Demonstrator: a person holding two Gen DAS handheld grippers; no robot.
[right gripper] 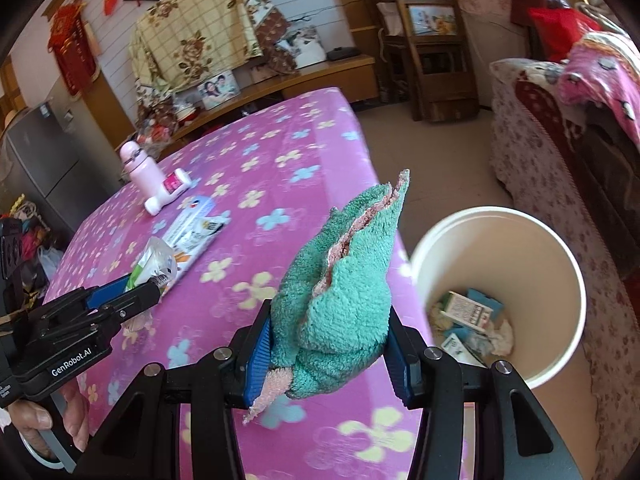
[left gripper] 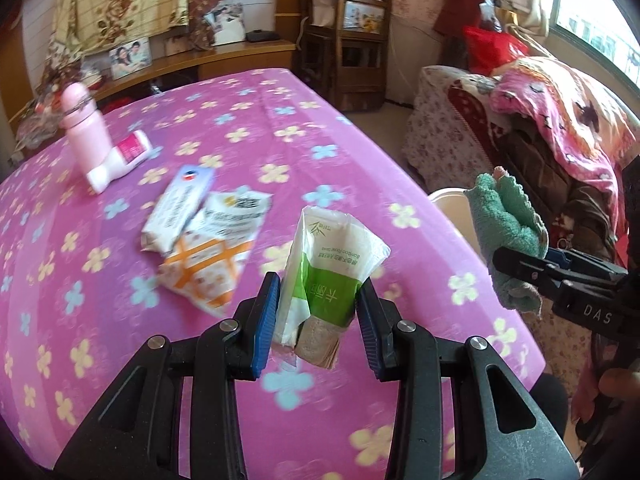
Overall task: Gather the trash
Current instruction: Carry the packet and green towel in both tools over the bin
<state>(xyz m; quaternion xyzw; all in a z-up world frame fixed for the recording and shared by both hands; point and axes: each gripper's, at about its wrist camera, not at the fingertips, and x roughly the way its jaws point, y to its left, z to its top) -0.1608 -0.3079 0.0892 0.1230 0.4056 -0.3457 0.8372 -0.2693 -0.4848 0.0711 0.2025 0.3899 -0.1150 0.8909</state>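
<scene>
Left gripper [left gripper: 318,320] pinches a tissue pack [left gripper: 328,276] between its blue pads, held up over the table [left gripper: 280,128]. Pack is a soft plastic wrapper, white on top with a green printed band lower down; top end crumpled and open, a wad of brownish tissue showing at the bottom end below the pads.

Right gripper [right gripper: 328,354] is clamped on a cloth [right gripper: 344,280]: teal terry, pink on the inner face, bunched and folded, its upper corner standing up in a point. It sits near the table's right edge, close to the bin [right gripper: 560,248].

Bin: white, round, on the floor just beside the table; boxes and crumpled paper lie at the bottom.

Still on the pink flowered tablecloth: two flat wrappers [left gripper: 208,236] overlapping, a pink bottle [left gripper: 82,124] upright, a white tube [left gripper: 120,160] lying against it.
</scene>
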